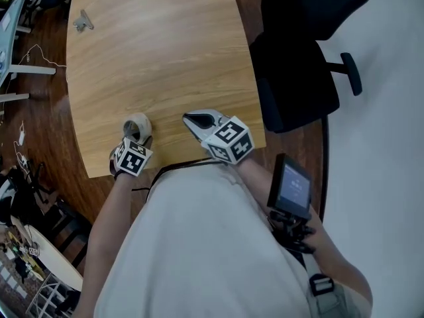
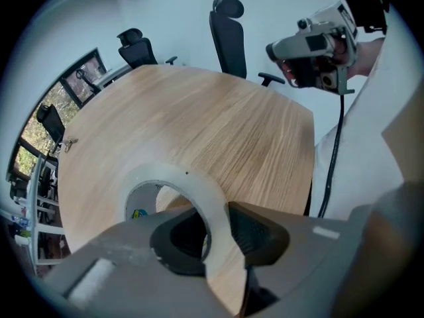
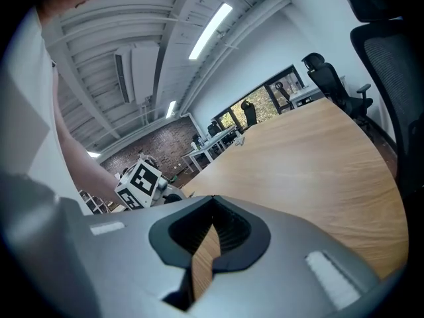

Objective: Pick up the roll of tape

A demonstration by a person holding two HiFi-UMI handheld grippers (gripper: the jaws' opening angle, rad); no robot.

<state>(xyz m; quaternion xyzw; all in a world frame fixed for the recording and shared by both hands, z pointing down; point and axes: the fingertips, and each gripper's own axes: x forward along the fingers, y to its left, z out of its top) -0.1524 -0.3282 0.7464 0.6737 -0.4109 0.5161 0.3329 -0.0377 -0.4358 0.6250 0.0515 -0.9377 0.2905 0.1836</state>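
- Two grippers show over a wooden table (image 1: 159, 52), one in each of the person's hands.
- The left gripper (image 2: 215, 227) points down at the near left corner of the table.
- Its jaws are pinched on the roll of tape (image 2: 179, 177): one pad sits inside the ring and the other sits outside, with the wall of the ring squeezed between them.
- The roll is whitish and stands on its edge; I cannot tell if it touches the wood.
- Inside the ring is a tiny label (image 2: 138, 212) with blue and yellow on it, too small to read.
- The right gripper (image 3: 212, 211) is near the table's front edge, well apart from the tape.
- Its jaws are closed together with nothing in them.
- Each gripper has a cube (image 1: 230, 141) with black and white square patterns, but no words.
- A small screen (image 1: 291, 184) hangs at the person's right side; its writing is too blurry to read.
- A black chair (image 1: 298, 65) stands beside the table.
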